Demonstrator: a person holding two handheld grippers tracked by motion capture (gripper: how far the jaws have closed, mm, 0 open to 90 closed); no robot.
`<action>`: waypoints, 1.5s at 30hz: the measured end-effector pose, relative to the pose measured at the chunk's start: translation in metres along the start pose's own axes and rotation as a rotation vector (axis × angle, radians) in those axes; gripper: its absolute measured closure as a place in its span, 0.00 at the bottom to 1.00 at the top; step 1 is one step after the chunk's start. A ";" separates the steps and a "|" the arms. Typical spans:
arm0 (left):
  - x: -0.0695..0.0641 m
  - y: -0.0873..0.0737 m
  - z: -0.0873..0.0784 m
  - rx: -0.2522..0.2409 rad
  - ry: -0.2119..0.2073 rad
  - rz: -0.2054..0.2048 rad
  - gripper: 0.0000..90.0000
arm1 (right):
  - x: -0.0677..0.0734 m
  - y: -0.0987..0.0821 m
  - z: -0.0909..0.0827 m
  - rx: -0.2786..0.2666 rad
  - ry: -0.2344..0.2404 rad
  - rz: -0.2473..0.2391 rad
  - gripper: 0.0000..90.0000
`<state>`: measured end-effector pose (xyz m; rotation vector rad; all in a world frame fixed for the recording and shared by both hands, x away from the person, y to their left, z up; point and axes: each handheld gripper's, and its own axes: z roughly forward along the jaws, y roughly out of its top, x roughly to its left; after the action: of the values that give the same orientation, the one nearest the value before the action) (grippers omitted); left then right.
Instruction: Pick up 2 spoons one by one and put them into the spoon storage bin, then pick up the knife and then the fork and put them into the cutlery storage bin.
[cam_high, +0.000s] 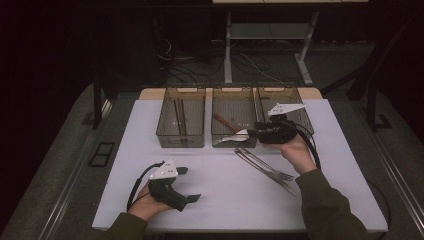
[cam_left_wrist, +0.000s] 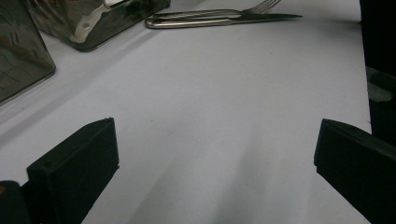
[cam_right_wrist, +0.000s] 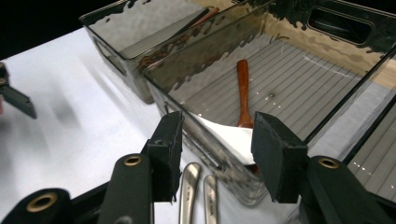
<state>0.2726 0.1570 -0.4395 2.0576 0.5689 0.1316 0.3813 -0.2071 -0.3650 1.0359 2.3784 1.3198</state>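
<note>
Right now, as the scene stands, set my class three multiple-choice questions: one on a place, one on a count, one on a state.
1. Where does the wooden spoon lie?
A. beside the fork
B. in the middle bin
C. on the floor

2. How many bins stand on the table?
A. two
B. three
C. five

3. How does the left claw stand?
A. open, nothing between its jaws
B. shut on a fork
C. shut on a knife

Answers: 1 B, the spoon rests on that bin's ribbed floor; 2 B, three stand in a row at the far edge; 3 A, its jaws are wide apart over bare table.
</note>
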 end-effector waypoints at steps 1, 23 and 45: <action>0.000 0.000 0.000 0.000 0.000 0.000 0.00 | 0.001 -0.002 -0.002 -0.002 0.008 -0.003 0.59; 0.000 0.000 0.001 0.005 0.005 0.001 0.00 | -0.002 -0.041 -0.029 0.053 0.071 0.014 0.54; 0.001 0.000 0.000 0.002 0.005 0.000 0.00 | -0.007 -0.056 -0.029 0.237 0.033 -0.033 0.49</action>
<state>0.2731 0.1570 -0.4400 2.0600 0.5726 0.1360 0.3453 -0.2498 -0.3948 1.0366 2.6133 1.0707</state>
